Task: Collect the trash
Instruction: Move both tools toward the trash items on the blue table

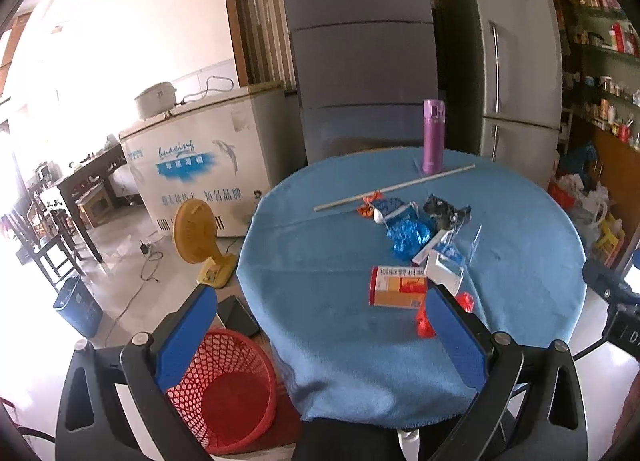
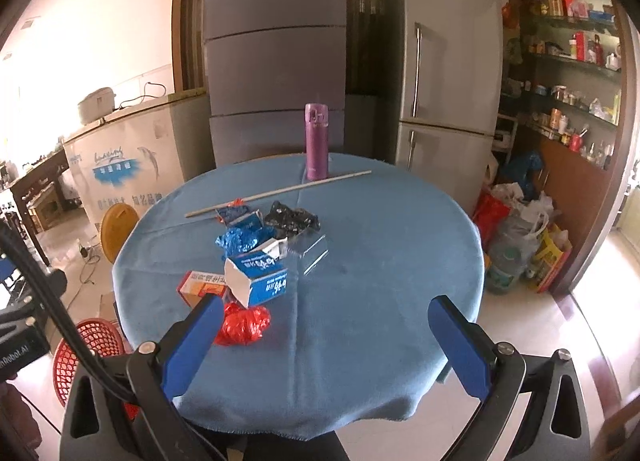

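Both tongs, left (image 1: 320,335) and right (image 2: 326,341), gape apart and hold nothing; the trash pile (image 2: 256,257) lies mid-table (image 2: 380,261), beyond them, the red basket (image 1: 224,389) at near left.

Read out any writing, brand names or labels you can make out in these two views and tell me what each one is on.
"huaxing", in script, on the front of the white chest freezer; the Chinese lines beneath it are too blurred to read.
"nRobot.AI", cut off at the edge, on the black left gripper body seen in the right wrist view.
Blue and white box: white Chinese print, upside down, unreadable.
Orange box: Chinese characters, too blurred.
Purple bottle: no legible text.
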A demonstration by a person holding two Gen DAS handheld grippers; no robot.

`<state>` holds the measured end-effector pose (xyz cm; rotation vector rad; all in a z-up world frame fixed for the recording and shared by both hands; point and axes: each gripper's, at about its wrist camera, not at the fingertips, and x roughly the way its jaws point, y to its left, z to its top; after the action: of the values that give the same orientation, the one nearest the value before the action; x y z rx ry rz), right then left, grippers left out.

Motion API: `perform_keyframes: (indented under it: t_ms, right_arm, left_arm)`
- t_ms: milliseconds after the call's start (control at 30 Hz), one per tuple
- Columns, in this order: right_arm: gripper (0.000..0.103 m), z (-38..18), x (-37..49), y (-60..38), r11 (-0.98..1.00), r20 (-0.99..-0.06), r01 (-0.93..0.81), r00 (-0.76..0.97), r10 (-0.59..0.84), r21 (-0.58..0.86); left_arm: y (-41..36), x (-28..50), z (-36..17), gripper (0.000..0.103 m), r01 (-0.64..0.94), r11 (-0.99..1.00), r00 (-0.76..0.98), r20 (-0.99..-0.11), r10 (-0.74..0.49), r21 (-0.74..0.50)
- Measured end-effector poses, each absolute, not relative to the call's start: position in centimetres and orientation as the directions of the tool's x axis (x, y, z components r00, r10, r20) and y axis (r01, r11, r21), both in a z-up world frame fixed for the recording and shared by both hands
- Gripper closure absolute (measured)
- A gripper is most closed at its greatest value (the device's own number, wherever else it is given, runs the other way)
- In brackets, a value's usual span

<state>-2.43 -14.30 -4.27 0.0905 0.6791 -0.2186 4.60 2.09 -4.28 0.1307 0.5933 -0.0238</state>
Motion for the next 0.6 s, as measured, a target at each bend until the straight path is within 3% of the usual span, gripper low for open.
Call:
perform_keyframes:
  t_ms: [600]
  right_arm:
    - [0.000, -4.9, 0.0, -14.0, 0.977, -0.660, 0.208, 0.740, -0.132, 0.038]
  left_arm:
    - [2.1, 6.9, -6.6, 0.000, 0.058, 0.994, 0.793, -0.609, 0.014, 0.098]
